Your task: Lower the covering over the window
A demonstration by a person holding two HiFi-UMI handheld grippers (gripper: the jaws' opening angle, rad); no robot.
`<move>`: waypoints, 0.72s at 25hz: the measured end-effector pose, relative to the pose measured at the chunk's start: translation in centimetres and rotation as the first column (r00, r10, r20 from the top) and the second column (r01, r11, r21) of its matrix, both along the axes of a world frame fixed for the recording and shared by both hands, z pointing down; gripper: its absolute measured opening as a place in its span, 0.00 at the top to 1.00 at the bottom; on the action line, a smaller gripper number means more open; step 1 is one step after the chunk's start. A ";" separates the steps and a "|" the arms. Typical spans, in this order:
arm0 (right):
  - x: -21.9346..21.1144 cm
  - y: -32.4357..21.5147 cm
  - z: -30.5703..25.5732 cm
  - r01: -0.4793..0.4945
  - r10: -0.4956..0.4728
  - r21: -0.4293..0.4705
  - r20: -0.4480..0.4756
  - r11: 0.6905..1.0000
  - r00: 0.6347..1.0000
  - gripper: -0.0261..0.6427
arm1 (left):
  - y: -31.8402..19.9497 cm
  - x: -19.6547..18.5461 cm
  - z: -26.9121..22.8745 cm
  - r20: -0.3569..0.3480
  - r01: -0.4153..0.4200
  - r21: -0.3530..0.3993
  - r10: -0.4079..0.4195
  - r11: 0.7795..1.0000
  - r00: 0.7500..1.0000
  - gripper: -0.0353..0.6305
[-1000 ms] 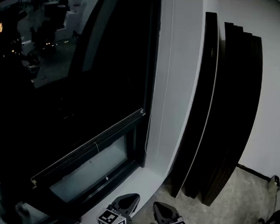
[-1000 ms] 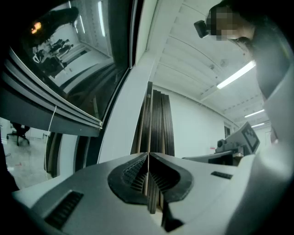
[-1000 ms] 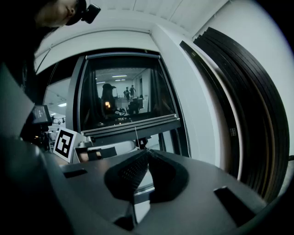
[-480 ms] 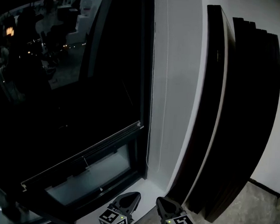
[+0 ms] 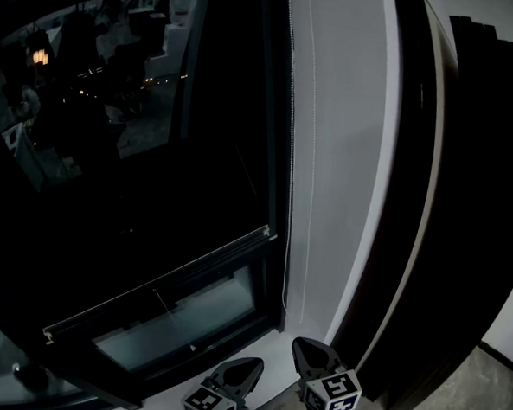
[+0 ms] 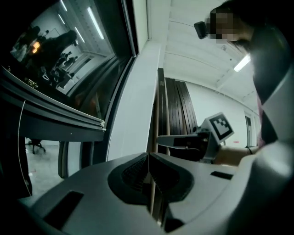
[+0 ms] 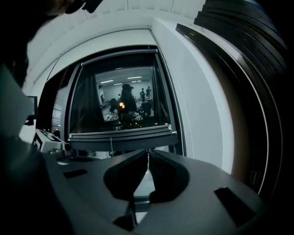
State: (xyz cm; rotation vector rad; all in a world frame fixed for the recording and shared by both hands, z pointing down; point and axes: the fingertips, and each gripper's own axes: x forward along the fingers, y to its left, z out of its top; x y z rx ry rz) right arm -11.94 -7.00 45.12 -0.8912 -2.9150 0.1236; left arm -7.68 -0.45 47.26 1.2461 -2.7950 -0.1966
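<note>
Both grippers sit low in the head view, side by side and a little apart, pointing up at a dark window. The left gripper has its jaws pressed together, and its own view shows nothing between them. The right gripper also has its jaws closed tip to tip. A thin pale line shows at the tips in its own view, but whether it is a cord held there cannot be told.

The shade covers most of the window. Its rail hangs ahead of the grippers, above and to the left of them. A paler strip of glass is uncovered under the rail. In the right gripper view the rail crosses just above the closed jaws.

A bead chain runs down the window's edge and ends just ahead of the left gripper. A white sill lies just ahead of both grippers. Dark panels lean on the wall to the right of the right gripper.
</note>
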 end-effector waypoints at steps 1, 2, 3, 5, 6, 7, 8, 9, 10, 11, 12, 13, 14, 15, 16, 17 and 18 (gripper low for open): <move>-0.7 0.1 -0.2 0.005 -0.005 0.008 0.000 1.000 1.000 0.94 | 0.1 -0.3 0.1 -0.003 0.004 0.000 -0.004 1.000 1.000 0.94; -1.5 0.3 -0.3 0.012 -0.012 0.015 -0.001 1.000 1.000 0.94 | 0.2 -0.7 0.3 -0.007 0.008 0.001 -0.008 1.000 1.000 0.94; -2.3 0.4 -0.6 0.017 -0.017 0.021 0.001 1.000 1.000 0.94 | 0.3 -1.2 0.4 -0.010 0.009 0.000 -0.009 1.000 1.000 0.94; -4.2 0.7 -1.3 0.017 -0.018 0.033 0.022 0.999 1.000 0.94 | 0.3 -2.3 0.2 -0.012 0.004 -0.002 -0.004 1.000 1.000 0.94; -5.2 0.7 -1.7 0.012 -0.014 0.041 0.036 0.999 0.999 0.94 | 0.3 -3.0 0.1 -0.007 -0.003 -0.003 0.003 1.000 1.000 0.94; -6.3 0.8 -2.1 0.006 -0.009 0.051 0.050 0.999 0.999 0.94 | 0.3 -3.9 0.0 0.001 -0.011 -0.002 0.011 1.000 1.000 0.94; -7.4 0.9 -2.5 0.000 -0.004 0.060 0.060 0.998 0.998 0.94 | 0.3 -5.0 0.1 0.014 -0.018 0.000 0.018 1.000 1.000 0.94; -8.5 1.1 -3.0 -0.005 0.000 0.069 0.068 0.998 0.998 0.94 | 0.3 -6.1 0.3 0.028 -0.025 0.003 0.025 1.000 0.999 0.94; -9.6 1.4 -3.5 -0.009 0.003 0.076 0.075 0.997 0.997 0.94 | 0.4 -7.1 0.2 0.040 -0.032 0.004 0.032 0.999 0.999 0.94; -10.6 1.7 -4.0 -0.012 0.006 0.084 0.083 0.996 0.997 0.94 | 0.4 -8.0 -0.3 0.046 -0.042 0.004 0.042 0.999 0.998 0.94; -11.7 2.0 -4.4 -0.016 0.008 0.092 0.091 0.996 0.996 0.94 | 0.3 -8.7 -1.0 0.046 -0.054 0.002 0.054 0.999 0.997 0.94; -12.8 2.2 -4.9 -0.020 0.010 0.101 0.098 0.995 0.995 0.94 | 0.3 -9.5 -1.7 0.046 -0.066 -0.002 0.066 0.998 0.997 0.94; -13.9 2.5 -5.3 -0.026 0.015 0.111 0.105 0.994 0.994 0.94 | 0.3 -10.2 -2.1 0.044 -0.075 -0.007 0.075 0.997 0.996 0.94; -15.1 2.6 -5.7 -0.035 0.021 0.118 0.112 0.992 0.993 0.94 | 0.4 -11.0 -2.4 0.040 -0.081 -0.010 0.082 0.997 0.996 0.94; -16.3 2.8 -6.2 -0.045 0.030 0.124 0.120 0.991 0.992 0.94 | 0.6 -11.8 -2.5 0.035 -0.086 -0.010 0.087 0.996 0.996 0.94; -17.4 2.9 -6.7 -0.057 0.041 0.128 0.130 0.990 0.991 0.94 | 0.8 -12.5 -2.5 0.031 -0.092 -0.007 0.092 0.996 0.995 0.94; -18.6 3.0 -7.2 -0.071 0.053 0.132 0.140 0.989 0.989 0.94 | 1.0 -13.2 -2.5 0.031 -0.097 -0.001 0.096 0.995 0.995 0.94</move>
